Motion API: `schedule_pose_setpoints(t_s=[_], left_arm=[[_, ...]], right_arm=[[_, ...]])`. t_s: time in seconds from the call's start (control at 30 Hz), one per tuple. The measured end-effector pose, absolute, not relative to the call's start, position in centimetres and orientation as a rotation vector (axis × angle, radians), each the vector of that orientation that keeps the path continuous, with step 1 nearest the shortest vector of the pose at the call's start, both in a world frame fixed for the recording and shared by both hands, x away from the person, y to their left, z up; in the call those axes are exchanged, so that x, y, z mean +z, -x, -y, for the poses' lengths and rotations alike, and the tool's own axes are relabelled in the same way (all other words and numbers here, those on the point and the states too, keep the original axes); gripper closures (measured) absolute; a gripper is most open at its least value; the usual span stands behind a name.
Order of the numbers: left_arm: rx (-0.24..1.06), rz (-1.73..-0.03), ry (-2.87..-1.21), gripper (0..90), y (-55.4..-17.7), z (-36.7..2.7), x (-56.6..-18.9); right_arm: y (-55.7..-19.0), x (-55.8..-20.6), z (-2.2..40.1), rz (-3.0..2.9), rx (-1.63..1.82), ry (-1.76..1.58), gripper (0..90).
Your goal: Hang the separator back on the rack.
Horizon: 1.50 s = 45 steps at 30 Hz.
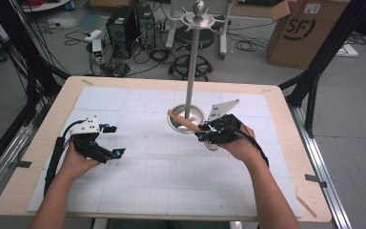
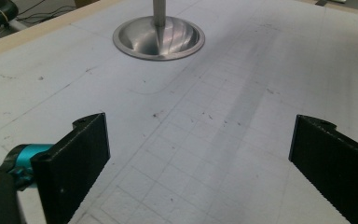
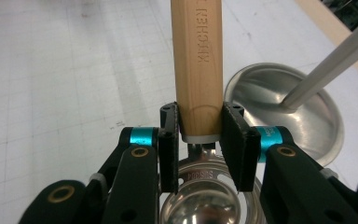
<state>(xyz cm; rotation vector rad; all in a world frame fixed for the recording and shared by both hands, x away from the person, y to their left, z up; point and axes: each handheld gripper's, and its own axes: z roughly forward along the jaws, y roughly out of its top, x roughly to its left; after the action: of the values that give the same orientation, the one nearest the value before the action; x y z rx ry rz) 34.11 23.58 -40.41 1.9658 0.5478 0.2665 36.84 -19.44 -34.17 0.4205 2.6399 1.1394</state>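
A utensil with a wooden handle (image 1: 183, 121) (image 3: 196, 56) and a metal spoon-like head (image 3: 209, 196) is clamped in my right gripper (image 1: 204, 134) (image 3: 199, 135), shut on the handle's lower end. The handle points left and away, across the round base (image 1: 193, 116) (image 3: 307, 116) of a metal stand. The stand's pole (image 1: 191, 71) (image 3: 331, 70) rises to a ring of hooks (image 1: 198, 19). My left gripper (image 1: 116, 140) (image 2: 200, 158) is open and holds nothing, low over the white mat at the left. The stand's base (image 2: 158, 39) lies ahead of it.
A white gridded mat (image 1: 147, 181) covers the wooden table (image 1: 38, 143). Beyond the far edge are a cardboard box (image 1: 305, 31), computer towers (image 1: 128, 28), floor cables and a chair base (image 1: 190, 67). Black frame posts (image 1: 324, 57) flank the table.
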Motion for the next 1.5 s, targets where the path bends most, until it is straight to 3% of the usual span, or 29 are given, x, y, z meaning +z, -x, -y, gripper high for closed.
schedule_pose_setpoints(t_s=[0.67, 1.5], left_arm=[[0.264, -0.537, -1.960, 5.7, -33.9, -23.6, -40.3], [0.261, -0.526, -1.947, 5.7, -33.9, -23.7, -40.2]], right_arm=[[-37.3, -32.1, 21.7, -2.444, 1.347, -0.514, 69.0], [-37.8, -26.2, 24.6, -2.238, 1.473, -0.555, 68.9]])
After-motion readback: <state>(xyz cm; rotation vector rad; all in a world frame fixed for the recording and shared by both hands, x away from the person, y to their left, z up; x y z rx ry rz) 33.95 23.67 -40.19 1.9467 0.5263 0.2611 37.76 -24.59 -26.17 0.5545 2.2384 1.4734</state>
